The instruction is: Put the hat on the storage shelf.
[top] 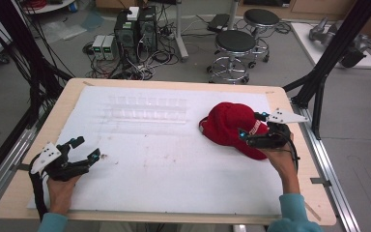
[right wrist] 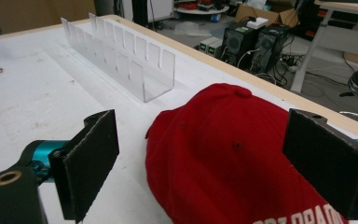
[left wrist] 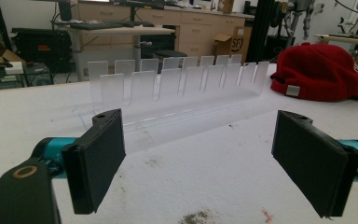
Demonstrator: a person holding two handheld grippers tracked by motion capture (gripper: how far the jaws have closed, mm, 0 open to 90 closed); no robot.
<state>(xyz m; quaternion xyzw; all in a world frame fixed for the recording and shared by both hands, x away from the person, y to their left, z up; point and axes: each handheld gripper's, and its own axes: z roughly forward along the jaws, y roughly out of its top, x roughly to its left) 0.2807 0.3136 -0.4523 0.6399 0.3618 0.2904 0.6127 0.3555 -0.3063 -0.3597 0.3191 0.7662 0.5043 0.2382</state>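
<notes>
Right gripper (top: 253, 127) hovers over the red fabric baseball cap (top: 229, 124), fingers (right wrist: 85, 161) spread wide and empty with the crown between them; best to drop lower and close on the crown fabric, not the stiff brim. Cap's long axis seems to run strap-to-brim, brim toward the right gripper, strap end nearest the clear slotted acrylic rack (top: 147, 108) on the white tabletop (top: 174, 164). Left gripper (top: 88, 149) wide, empty, well apart.

Matt red cloth cap (top: 232, 126), clear glossy plastic rack (top: 147, 109)
</notes>
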